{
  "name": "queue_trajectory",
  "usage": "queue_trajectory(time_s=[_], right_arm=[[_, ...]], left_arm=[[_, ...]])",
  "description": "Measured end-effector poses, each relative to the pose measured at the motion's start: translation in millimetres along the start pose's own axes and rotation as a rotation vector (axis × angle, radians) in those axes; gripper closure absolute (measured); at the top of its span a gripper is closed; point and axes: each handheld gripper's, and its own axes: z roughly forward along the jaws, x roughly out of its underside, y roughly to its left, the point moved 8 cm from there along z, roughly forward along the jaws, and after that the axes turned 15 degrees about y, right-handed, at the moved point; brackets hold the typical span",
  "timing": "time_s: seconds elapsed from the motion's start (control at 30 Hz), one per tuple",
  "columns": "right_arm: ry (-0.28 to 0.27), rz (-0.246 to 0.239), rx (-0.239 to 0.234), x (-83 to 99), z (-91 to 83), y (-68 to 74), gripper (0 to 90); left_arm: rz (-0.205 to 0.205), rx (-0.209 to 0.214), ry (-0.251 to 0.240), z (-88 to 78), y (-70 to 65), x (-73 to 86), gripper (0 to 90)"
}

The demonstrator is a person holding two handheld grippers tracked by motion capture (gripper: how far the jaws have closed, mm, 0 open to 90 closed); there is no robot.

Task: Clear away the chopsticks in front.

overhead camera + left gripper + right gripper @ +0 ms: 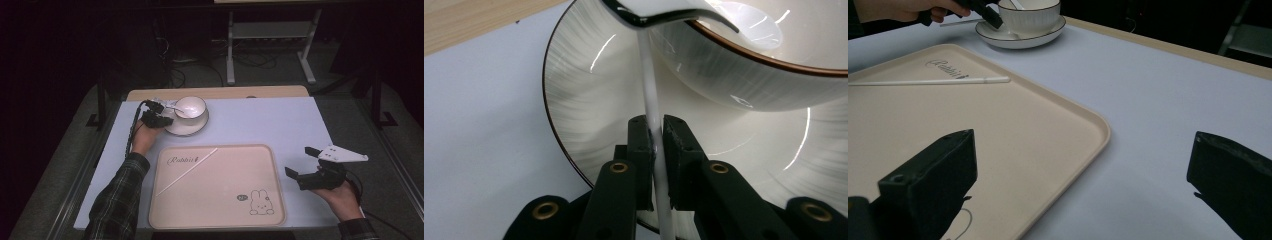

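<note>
My matt black plastic jaws pinch a glossy white spoon [651,95]; the ribbed bowl [769,75] and saucer [574,115] gleam like glazed ceramic; the tray [260,155] looks smooth, matt plastic.

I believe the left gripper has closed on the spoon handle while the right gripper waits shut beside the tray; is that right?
Not quite: the right gripper is open, its jaws standing wide apart in the right gripper view. The rest holds: the left gripper is shut on the spoon handle, and the right one waits beside the tray.
</note>
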Motion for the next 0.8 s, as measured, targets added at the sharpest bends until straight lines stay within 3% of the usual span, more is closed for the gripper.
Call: queue_trajectory(time_s=[0.2,0.27,0.47,0.53,0.8], right_arm=[[0.000,0.000,0.001,0.1,0.2,-0.4,0.0],[0.001,0.000,0.000,0.1,0.2,-0.2,0.0],[0.000,0.003,0.004,0.4,-0.6,-1.2,0.0],[-0.002,0.003,0.004,0.3,-0.7,-1.2,0.0],[-0.002,0.000,0.008,-0.2,-1.1,0.5,0.0]], left_arm=[[-0.030,-0.027,0.001,-3.9,6.7,0.7,84.5],[-0.049,-0.005,-0.007,-7.1,8.8,1.5,84.7],[-0.055,0.020,-0.013,-25.9,14.8,10.3,84.8],[-0.070,0.055,-0.024,-34.9,16.7,16.2,84.8],[-0.084,0.071,-0.010,-65.6,17.3,51.6,84.9]])
